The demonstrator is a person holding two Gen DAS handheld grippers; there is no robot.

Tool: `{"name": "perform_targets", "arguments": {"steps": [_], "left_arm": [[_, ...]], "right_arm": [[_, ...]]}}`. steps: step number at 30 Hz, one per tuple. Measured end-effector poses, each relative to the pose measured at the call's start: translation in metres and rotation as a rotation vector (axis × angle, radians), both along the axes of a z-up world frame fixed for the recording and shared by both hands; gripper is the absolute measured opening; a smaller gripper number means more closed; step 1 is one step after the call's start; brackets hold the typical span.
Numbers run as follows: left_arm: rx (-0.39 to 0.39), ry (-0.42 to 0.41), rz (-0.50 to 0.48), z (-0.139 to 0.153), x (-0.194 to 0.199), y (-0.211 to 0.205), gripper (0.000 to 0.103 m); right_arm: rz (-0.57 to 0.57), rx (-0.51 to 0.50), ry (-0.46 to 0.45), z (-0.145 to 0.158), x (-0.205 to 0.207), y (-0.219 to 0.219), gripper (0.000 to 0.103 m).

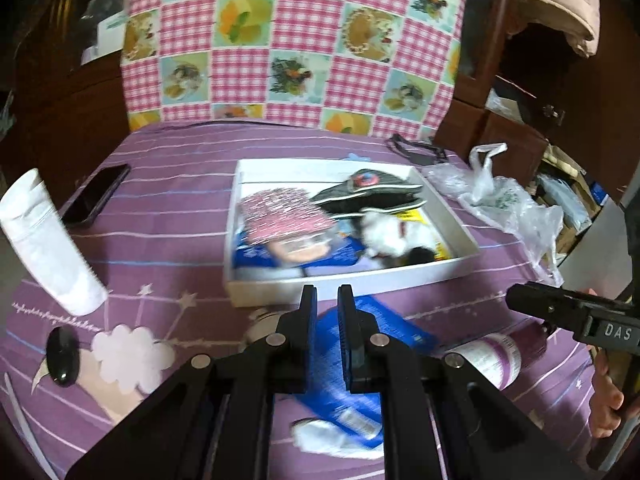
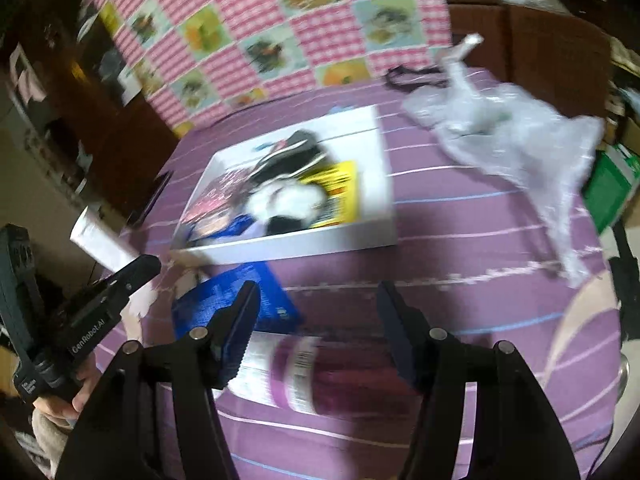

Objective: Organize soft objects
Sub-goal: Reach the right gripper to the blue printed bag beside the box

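Purple striped bedsheet [image 1: 168, 208] fills both views, with a white box [image 1: 360, 276] at centre holding a pink patterned cloth [image 1: 280, 212], a black cap [image 1: 368, 192] and a white plush [image 1: 392, 232]. Low in the left view, the left gripper [image 1: 327, 300] is nearly closed on a blue packet [image 1: 332, 368]. Low in the right view, the right gripper [image 2: 316, 300] stands partly open over a purple-and-white bottle [image 2: 300, 372], whether touching it I cannot tell.

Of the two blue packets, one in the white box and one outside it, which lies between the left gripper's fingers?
The blue packet outside the white box, lying on the purple bedspread. The left gripper is nearly shut around it; the other packet sits inside under a pink hat.
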State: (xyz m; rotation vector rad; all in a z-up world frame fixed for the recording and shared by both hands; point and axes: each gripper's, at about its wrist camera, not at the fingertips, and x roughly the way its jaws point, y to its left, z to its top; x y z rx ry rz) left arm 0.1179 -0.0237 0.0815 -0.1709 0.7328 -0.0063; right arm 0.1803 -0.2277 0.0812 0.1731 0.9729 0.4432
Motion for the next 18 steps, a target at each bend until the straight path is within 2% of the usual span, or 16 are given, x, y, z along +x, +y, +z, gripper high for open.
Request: {"name": "perform_targets", "arguments": {"steps": [7,10,13,18], "left_arm": [[-0.025,0.017,0.053,-0.014,-0.011,0.041,0.009],[-0.063,0.027,0.063,-0.023,-0.011,0.055,0.01],[-0.085,0.044,0.072,-0.033,-0.009,0.062,0.015],[-0.066,0.056,0.09,-0.04,-0.011,0.069,0.016]], "right_arm": [[0.087,-0.019,0.087,-0.018,0.012,0.045,0.062],[0.124,-0.085,0.123,-0.03,0.014,0.066,0.065],[0.153,-0.139,0.134,-0.038,0.013,0.087,0.066],[0.223,-0.166,0.16,-0.044,0.013,0.115,0.069]]}}
